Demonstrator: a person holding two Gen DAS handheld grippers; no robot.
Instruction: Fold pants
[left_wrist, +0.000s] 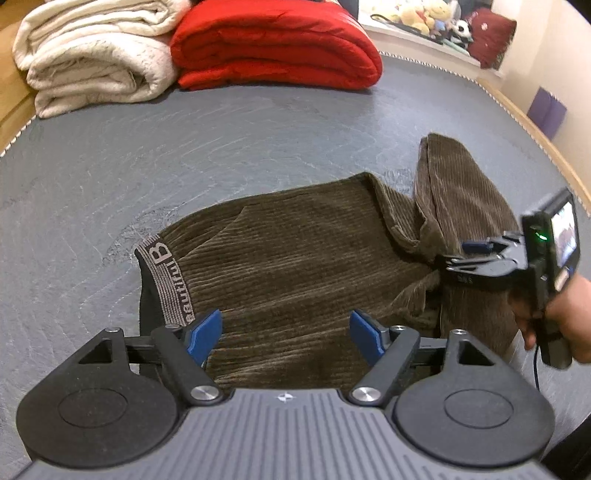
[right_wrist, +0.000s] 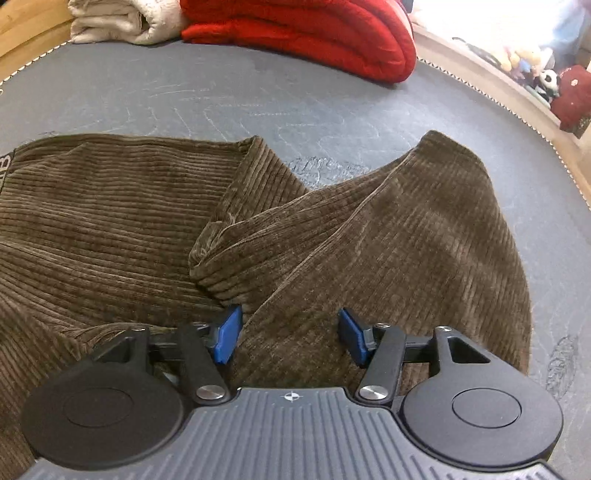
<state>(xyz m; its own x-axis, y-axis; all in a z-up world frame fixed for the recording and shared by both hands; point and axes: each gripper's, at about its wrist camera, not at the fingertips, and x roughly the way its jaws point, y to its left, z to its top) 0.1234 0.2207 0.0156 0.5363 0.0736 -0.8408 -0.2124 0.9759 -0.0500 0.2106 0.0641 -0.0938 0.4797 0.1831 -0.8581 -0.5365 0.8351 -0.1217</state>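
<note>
Brown corduroy pants lie on a grey mattress, waistband with grey lettering at the left, legs folded over and bunched at the right. My left gripper hovers open over the fabric near the waistband, blue pads apart with nothing pressed between them. My right gripper stands open above the folded leg part, its pads clear of the cloth. It also shows in the left wrist view as the right gripper, held by a hand at the right edge.
A folded cream blanket and a folded red quilt lie at the far side of the mattress. Stuffed toys and a red cushion sit on a ledge beyond. The wooden bed frame runs along the right.
</note>
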